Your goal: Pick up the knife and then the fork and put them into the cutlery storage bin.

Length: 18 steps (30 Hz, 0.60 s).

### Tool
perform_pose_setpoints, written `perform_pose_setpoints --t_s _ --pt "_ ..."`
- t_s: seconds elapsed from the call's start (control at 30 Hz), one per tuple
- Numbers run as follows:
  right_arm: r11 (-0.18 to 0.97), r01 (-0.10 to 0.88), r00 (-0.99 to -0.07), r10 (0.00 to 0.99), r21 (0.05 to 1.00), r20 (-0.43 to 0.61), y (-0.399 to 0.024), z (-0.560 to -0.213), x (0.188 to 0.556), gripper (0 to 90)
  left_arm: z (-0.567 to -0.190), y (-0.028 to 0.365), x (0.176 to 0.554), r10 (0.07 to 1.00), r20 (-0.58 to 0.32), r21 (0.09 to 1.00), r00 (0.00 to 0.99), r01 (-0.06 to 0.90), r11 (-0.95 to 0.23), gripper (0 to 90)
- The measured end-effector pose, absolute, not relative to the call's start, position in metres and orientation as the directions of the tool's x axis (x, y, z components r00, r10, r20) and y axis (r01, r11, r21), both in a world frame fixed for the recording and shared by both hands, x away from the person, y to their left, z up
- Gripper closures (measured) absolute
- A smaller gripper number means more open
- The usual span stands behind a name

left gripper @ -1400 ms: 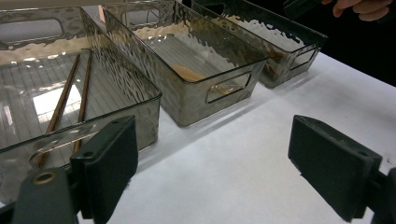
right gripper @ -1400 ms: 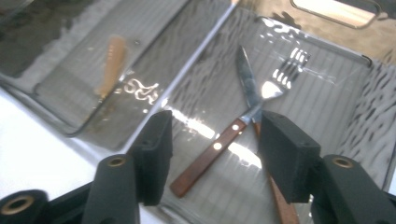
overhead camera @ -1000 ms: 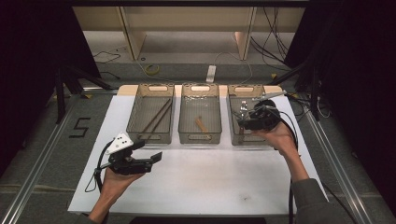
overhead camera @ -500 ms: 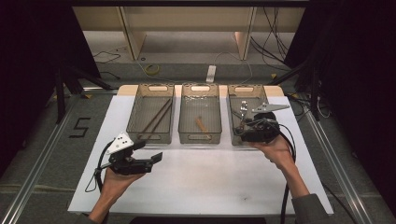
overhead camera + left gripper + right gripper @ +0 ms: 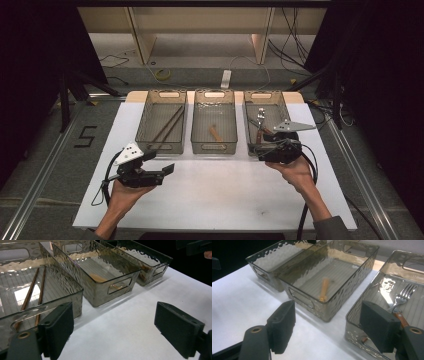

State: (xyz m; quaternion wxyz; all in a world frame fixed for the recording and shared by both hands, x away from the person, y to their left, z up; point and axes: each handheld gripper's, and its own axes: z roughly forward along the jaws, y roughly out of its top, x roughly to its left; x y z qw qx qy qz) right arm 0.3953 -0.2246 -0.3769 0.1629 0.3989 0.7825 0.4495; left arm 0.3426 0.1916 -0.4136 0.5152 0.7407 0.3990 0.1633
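Three smoky clear bins stand in a row on the white table (image 5: pixel 215 200). The left bin (image 5: pixel 161 148) holds two brown chopsticks (image 5: pixel 169 125) (image 5: pixel 30 293). In the middle bin (image 5: pixel 214 149) lies a short wooden-handled piece (image 5: pixel 215 132) (image 5: pixel 324 288). A wood-handled fork (image 5: pixel 260 119) (image 5: pixel 403 296) rests in the right bin (image 5: pixel 265 94). My right gripper (image 5: pixel 257 148) (image 5: pixel 328 315) hovers at that bin's front edge, pointing left; its jaws have just been opening and hold nothing. My left gripper (image 5: pixel 165 171) (image 5: pixel 115 325) is open and empty in front of the left bin.
Beyond the bins the table ends at a wooden strip (image 5: pixel 135 95), with shelving legs and cables on the floor behind. A metal rail (image 5: pixel 350 160) runs along the right side. Bare white table lies between the two hands.
The right gripper has drawn back from over the right bin toward the person, to the bin's front edge, with its jaws wider apart. The left gripper has stayed put.
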Motion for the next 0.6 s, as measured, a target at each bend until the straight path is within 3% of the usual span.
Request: perform_pose_setpoints --t_s 0.6 --pt "0.207 0.467 -0.642 0.748 0.86 0.169 -0.235 -0.398 0.364 23.7 -0.413 0.191 0.342 0.751 -0.174 0.894 0.636 0.422 -0.15 15.5"
